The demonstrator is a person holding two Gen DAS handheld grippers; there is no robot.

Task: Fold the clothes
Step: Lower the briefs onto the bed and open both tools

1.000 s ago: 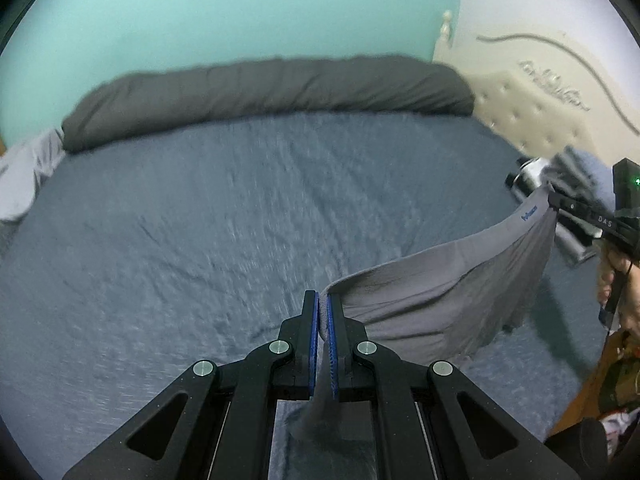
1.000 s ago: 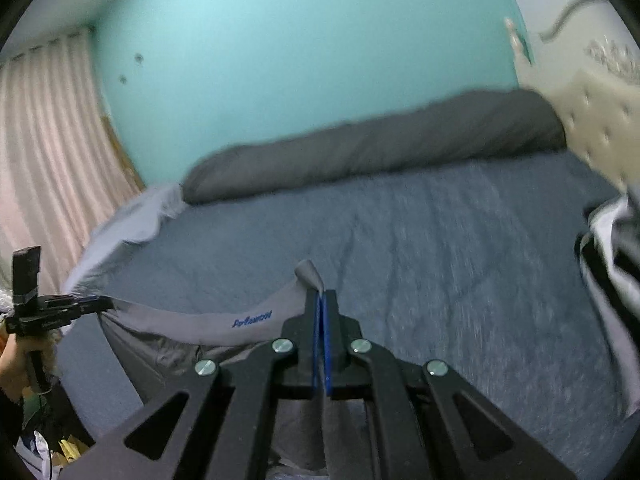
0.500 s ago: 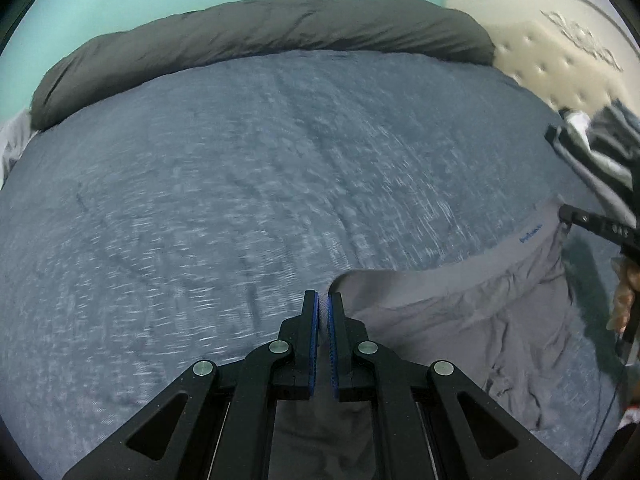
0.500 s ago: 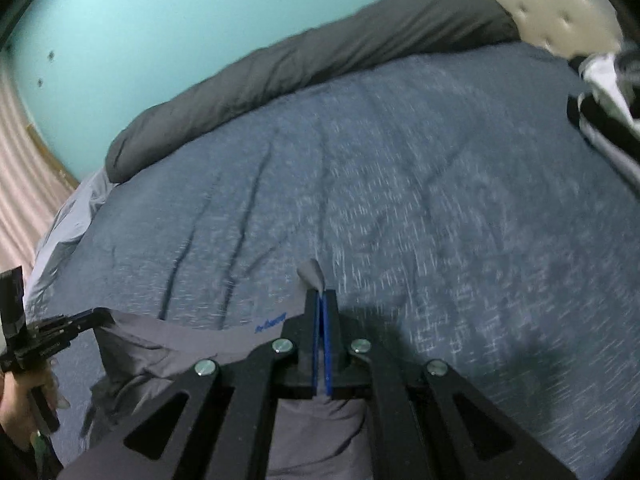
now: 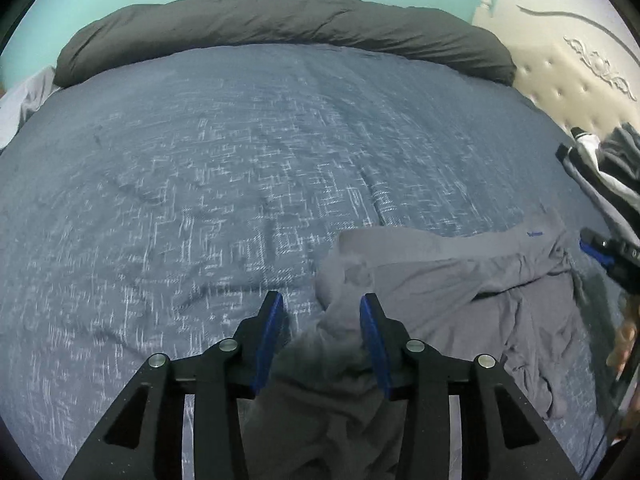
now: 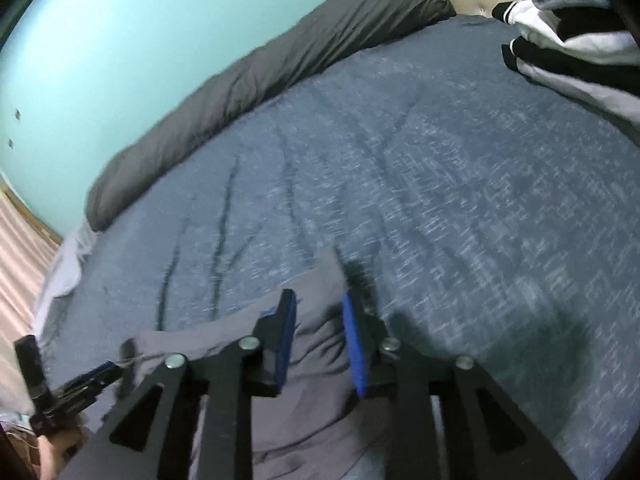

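The left hand-held gripper (image 5: 320, 320) stood with its blue-padded fingers (image 5: 269, 332) spread apart, a bunched corner of the grey garment (image 5: 448, 280) lying loose between them and gripped by neither. The right hand-held gripper (image 6: 318, 320) was likewise spread, its fingers (image 6: 354, 344) on either side of a raised fold of the same garment (image 6: 316, 360) without pinching it. The grey garment lay crumpled on the near part of the bed (image 5: 240, 160), its waistband with a small blue logo running across between the two grippers and the rest rumpled in folds toward the near edge. The bed's blue-grey cover stretched away beyond it, creased in a few lines. A long dark grey bolster (image 5: 280, 20) lay along the far edge against the turquoise wall (image 6: 120, 40). Black-and-white striped clothing (image 6: 580, 52) sat piled at the side near the cream tufted headboard (image 5: 560, 80).
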